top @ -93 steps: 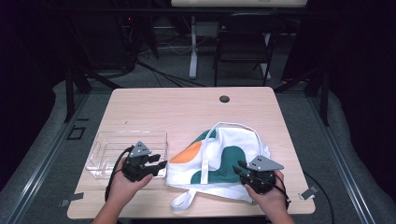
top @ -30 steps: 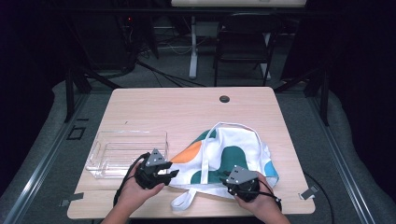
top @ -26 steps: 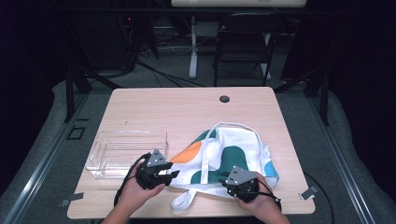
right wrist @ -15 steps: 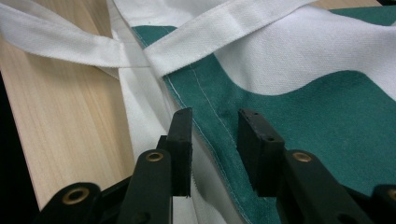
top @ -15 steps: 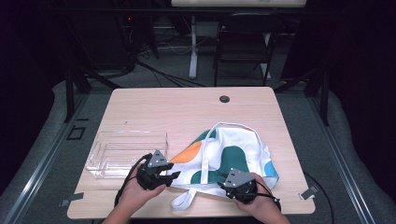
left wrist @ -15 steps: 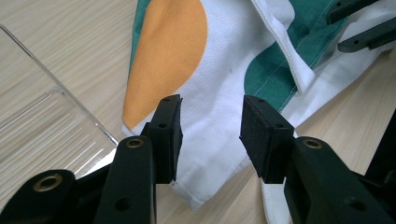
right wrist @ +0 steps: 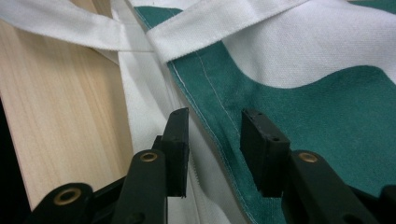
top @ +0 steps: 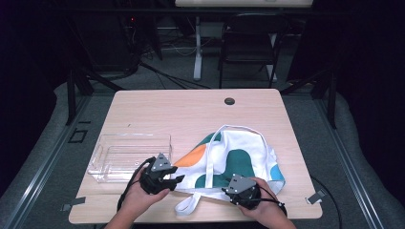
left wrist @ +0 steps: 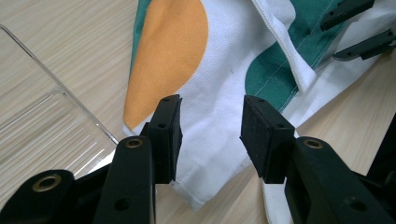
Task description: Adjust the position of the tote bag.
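Tote bag (top: 229, 160) lies beside a clear tray (top: 126, 155) in the high view. Left gripper (left wrist: 211, 128) gapes half-wide over its white corner. Right gripper (right wrist: 215, 140), jaws just opening, straddles its green edge without pinching.

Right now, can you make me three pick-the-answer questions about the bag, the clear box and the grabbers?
1. Where is the clear tray?
A. left of the tote bag
B. on the bag
C. on the floor

2. Which colour patch lies by the left gripper?
A. purple
B. orange
C. red

3. How do the right gripper jaws stand?
A. squeezed shut
B. clamping the tray
C. apart over the bag's edge

Answers: 1 A, it sits on the table beside the bag. 2 B, the orange patch is just ahead. 3 C, a gap shows between its pads.
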